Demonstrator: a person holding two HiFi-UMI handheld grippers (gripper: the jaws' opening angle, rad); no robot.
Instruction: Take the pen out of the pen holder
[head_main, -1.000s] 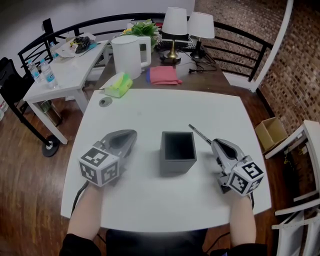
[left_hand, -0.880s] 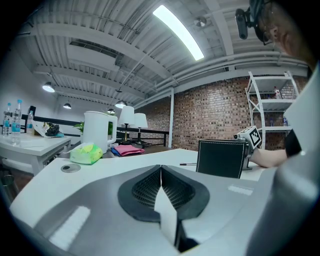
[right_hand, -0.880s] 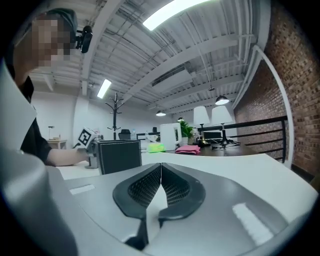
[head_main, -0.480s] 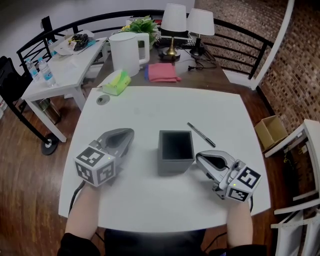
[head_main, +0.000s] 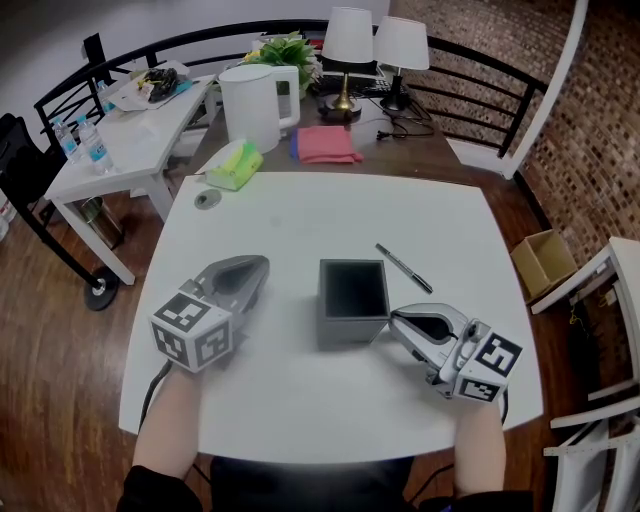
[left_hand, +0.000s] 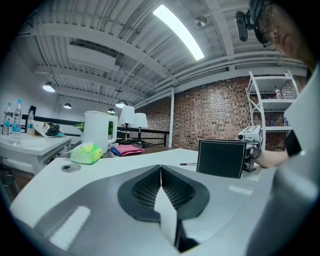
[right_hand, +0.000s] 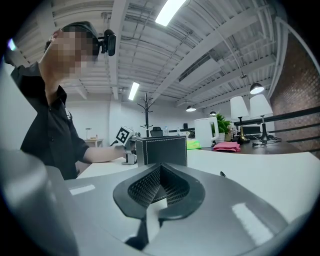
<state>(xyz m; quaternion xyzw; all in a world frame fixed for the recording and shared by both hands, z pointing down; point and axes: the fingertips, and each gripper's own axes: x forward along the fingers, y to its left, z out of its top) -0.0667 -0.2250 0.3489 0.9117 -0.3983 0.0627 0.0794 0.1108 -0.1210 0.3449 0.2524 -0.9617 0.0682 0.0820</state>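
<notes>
The dark square pen holder (head_main: 353, 300) stands upright mid-table, and its inside looks empty. A black pen (head_main: 404, 268) lies flat on the white table (head_main: 300, 215), just right of the holder and a little beyond it. My right gripper (head_main: 398, 322) is shut on nothing; it points left at the holder's near right corner, with the pen behind it. My left gripper (head_main: 256, 270) rests left of the holder, jaws together and empty. In the left gripper view the holder (left_hand: 222, 158) and the pen (left_hand: 189, 163) show ahead. The right gripper view faces the holder (right_hand: 161, 151).
A small round disc (head_main: 207, 200) lies at the table's far left. Beyond the table stand a white kettle (head_main: 262, 105), a green pack (head_main: 236, 165), a pink cloth (head_main: 326, 147) and two lamps (head_main: 349, 45). A white side table (head_main: 130, 140) is at left, a cardboard box (head_main: 543, 265) on the floor at right.
The right gripper has drawn away from the pen, which stays lying on the table. It has swung left toward the holder's near corner. The left gripper has not moved.
</notes>
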